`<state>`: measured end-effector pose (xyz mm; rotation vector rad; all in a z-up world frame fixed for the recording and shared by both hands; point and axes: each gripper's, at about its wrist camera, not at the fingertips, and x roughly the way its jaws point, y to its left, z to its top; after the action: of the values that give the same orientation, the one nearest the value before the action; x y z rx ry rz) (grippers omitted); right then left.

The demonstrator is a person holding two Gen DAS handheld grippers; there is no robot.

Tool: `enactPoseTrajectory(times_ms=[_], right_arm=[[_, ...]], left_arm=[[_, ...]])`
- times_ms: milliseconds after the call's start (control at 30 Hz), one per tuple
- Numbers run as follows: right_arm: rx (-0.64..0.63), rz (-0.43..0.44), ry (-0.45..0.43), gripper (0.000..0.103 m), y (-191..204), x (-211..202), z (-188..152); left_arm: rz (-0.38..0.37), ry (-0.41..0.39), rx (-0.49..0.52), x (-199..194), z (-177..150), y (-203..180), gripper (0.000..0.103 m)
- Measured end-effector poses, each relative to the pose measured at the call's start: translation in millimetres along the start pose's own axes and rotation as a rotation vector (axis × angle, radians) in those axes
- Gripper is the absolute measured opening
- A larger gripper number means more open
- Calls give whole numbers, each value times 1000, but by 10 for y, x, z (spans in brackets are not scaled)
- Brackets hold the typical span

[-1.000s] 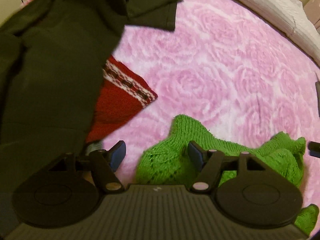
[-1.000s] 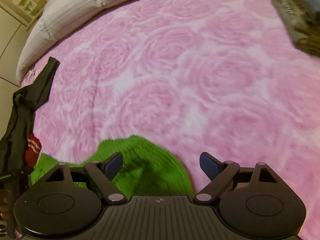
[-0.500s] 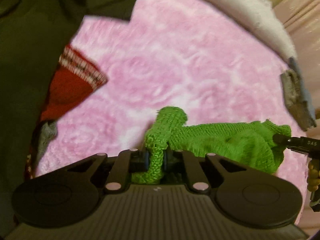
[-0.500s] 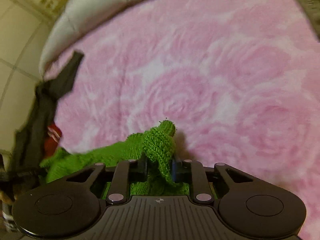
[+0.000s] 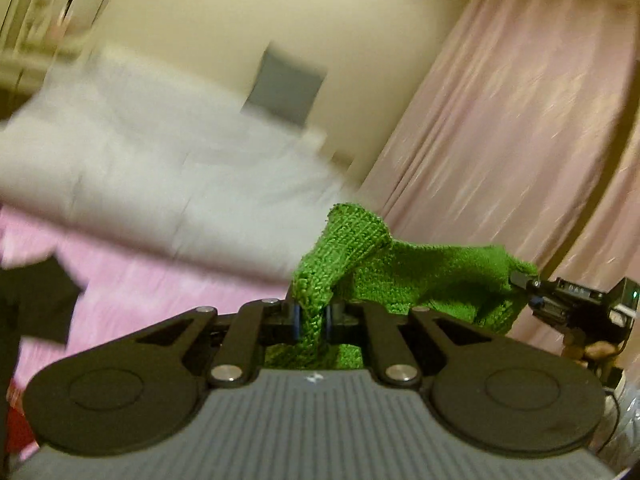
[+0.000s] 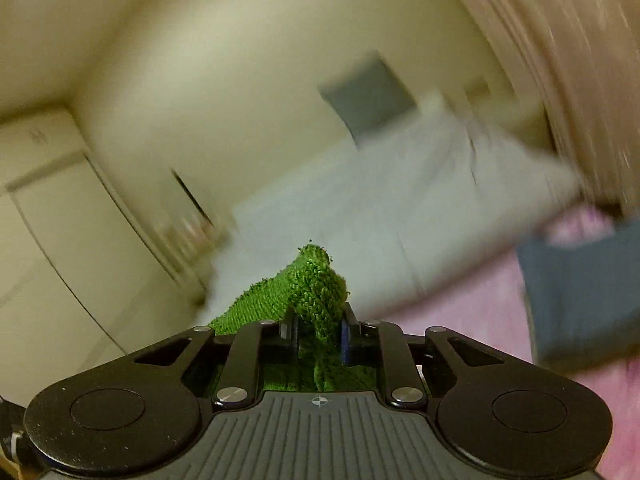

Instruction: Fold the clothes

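Above the pink bed (image 5: 132, 280) — both tongs, left (image 5: 311, 318) and right (image 6: 319, 334), clamp the green knit garment (image 5: 420, 280) — folding not yet begun.

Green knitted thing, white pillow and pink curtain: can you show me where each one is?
green knitted garment (image 5: 420, 276): left wrist view, on the stretch between the two grippers.
white pillow (image 5: 168, 176): left wrist view, on its middle.
pink curtain (image 5: 520, 128): left wrist view, on its folds.

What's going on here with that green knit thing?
A person is folding clothes with a gripper in each hand. The left gripper and right gripper each have their jaws shut on part of the green knit, which spans between them above the pink bedspread. A dark garment lies at the left edge.
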<state>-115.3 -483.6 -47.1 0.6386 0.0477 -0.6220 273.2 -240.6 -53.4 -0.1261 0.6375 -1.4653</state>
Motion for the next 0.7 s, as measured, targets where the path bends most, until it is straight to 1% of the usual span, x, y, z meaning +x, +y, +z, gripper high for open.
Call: enactPoseTrajectory(times_ms=[100,133,200,233,267,300,333,367,433,500,567,600,700], right_arm=[[-51,74,-71,17,135,-485,240],[-73,101,-77,18,162,-640,277],[-104,150,-53,22,147,-975,271],[-110,166,-14,26,95,-1137,229],[-122,176,52,41,33,-1297,165],[-143,166,128,53,-30,-1445,78],[-150,124,190,72,-109,-1570,-23],[-141,67,239,75,-205,-1682,-130],[-124,-48,337,75,-398,-1907,-345],[-100,-148,420,75,-573,-2082,-525],[-57,-200,460,75,-698,-2112,-597],[-36,-226,479,75,-760,-2127,-633],[-33,-279,519,75,-817,-2067,-683]], left_arm=[[-40,-69,36,-300,104,-412,8],[-48,-73,45,-389,86,-518,8],[-73,-35,70,-577,-61,-701,10],[-59,0,74,-663,-183,-751,13],[-44,34,79,-750,-304,-801,18],[-28,69,83,-837,-429,-850,21],[19,118,79,-928,-610,-896,24],[65,157,65,-1015,-766,-932,24],[147,238,-3,-1150,-1066,-900,24],[236,289,-89,-1243,-1270,-834,24],[314,328,-162,-1301,-1411,-780,24],[346,338,-175,-1306,-1449,-779,24],[406,354,-166,-1242,-1470,-841,27]])
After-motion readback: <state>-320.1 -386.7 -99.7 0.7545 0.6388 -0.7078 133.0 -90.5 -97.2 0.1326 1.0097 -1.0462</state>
